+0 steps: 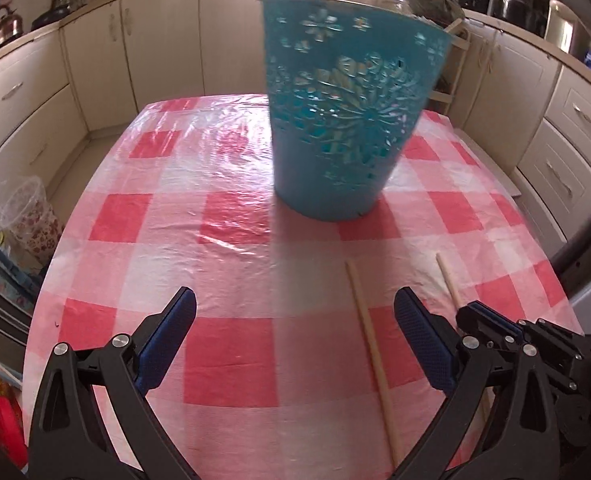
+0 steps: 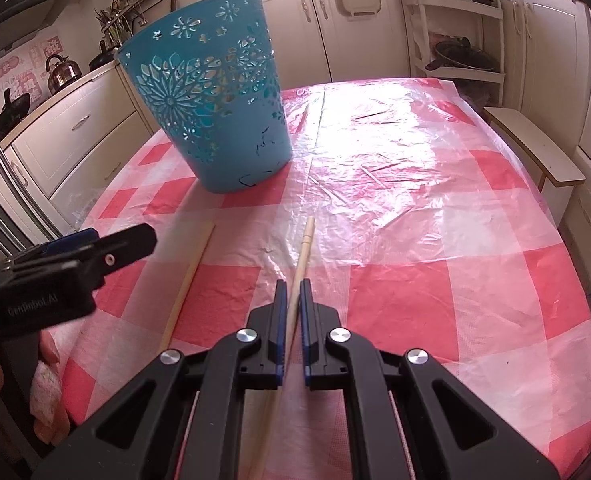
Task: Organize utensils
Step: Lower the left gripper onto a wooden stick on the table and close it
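1. The right gripper is clenched on a pale wooden chopstick; its blue pads press the stick from both sides, and the stick's far end juts out beyond the fingertips over the tablecloth.
2. The left gripper is released, its two blue-padded fingers standing wide apart with nothing between them. It hangs over the near part of the table.
3. A second chopstick lies flat on the cloth, just inside the left gripper's right finger in the left wrist view. In the right wrist view the same stick lies to the left of the held one, roughly parallel to it and apart from it.
4. The held chopstick appears in the left wrist view to the right of the loose one, running into the right gripper at the right edge.
5. A teal plastic basket with cut-out flower patterns stands upright on the far part of the table, beyond both chopsticks and well apart from them.
6. The table wears a red-and-white checked tablecloth under a clear, wrinkled plastic sheet.
7. Cream kitchen cabinets run around the room behind the table, and a kettle sits on the counter at far left.
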Tool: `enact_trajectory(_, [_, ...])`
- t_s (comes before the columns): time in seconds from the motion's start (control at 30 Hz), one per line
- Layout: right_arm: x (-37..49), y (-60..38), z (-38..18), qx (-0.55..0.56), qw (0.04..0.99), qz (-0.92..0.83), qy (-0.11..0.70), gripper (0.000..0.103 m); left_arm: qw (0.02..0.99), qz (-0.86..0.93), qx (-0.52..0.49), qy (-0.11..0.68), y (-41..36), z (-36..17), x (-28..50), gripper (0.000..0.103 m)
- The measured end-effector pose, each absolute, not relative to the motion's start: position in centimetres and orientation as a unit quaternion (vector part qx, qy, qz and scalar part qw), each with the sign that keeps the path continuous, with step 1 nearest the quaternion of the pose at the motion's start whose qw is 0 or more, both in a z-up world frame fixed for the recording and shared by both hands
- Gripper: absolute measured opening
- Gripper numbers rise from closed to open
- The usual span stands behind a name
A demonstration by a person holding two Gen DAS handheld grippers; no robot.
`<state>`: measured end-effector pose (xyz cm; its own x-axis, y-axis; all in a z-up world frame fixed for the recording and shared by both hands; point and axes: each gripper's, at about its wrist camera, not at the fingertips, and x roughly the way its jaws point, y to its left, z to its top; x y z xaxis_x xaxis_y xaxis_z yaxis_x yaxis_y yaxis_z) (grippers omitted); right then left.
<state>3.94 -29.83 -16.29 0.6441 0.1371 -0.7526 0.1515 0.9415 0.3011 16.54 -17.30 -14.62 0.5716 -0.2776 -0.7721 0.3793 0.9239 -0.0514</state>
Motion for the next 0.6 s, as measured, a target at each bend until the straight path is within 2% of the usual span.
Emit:
enact_trajectory(0.07, [4.0,-29.9,-16.3,0.174,0.890,-0.002,0.422,0.006,0.879,-0.187,0.067,0.433,-18.4,-14.9,16.4,0.093])
enact_trajectory(0.23, [3.9,-30.0,-16.3,0.179,0.889,0.003,0.421,0.008,0.864,-0.187,0.065,0.463,-19.3,-16.2,16.5,0.072])
enact_trajectory(0.3, [3.9,-30.1,-16.3,0.183,0.889,0.006,0.421,0.009,0.859,-0.193,0.066,0.470,-19.7,-16.9,16.5,0.053])
enact_trajectory(0.33, [3.9,-30.1,-16.3,0.183,0.888,0.007,0.421,0.010,0.862,-0.192,0.072,0.464,-19.8,-16.9,16.4,0.050])
enact_trajectory(0.43, [3.9,-30.0,-16.3,0.179,0.889,0.008,0.421,0.011,0.863,-0.205,0.070,0.457,-19.7,-16.9,16.5,0.025])
enact_trajectory(0.47, [3.9,-29.9,-16.3,0.176,0.889,0.009,0.422,0.012,0.861,-0.208,0.057,0.461,-19.4,-16.9,16.8,0.013])
enact_trajectory(0.5, [4.0,-29.8,-16.2,0.174,0.890,0.009,0.422,0.013,0.860,-0.207,0.045,0.464,-19.0,-16.9,17.1,0.008])
enact_trajectory(0.6, [4.1,-29.3,-16.1,0.161,0.892,0.009,0.423,0.016,0.858,-0.210,0.021,0.468,-17.5,-17.1,17.6,0.005])
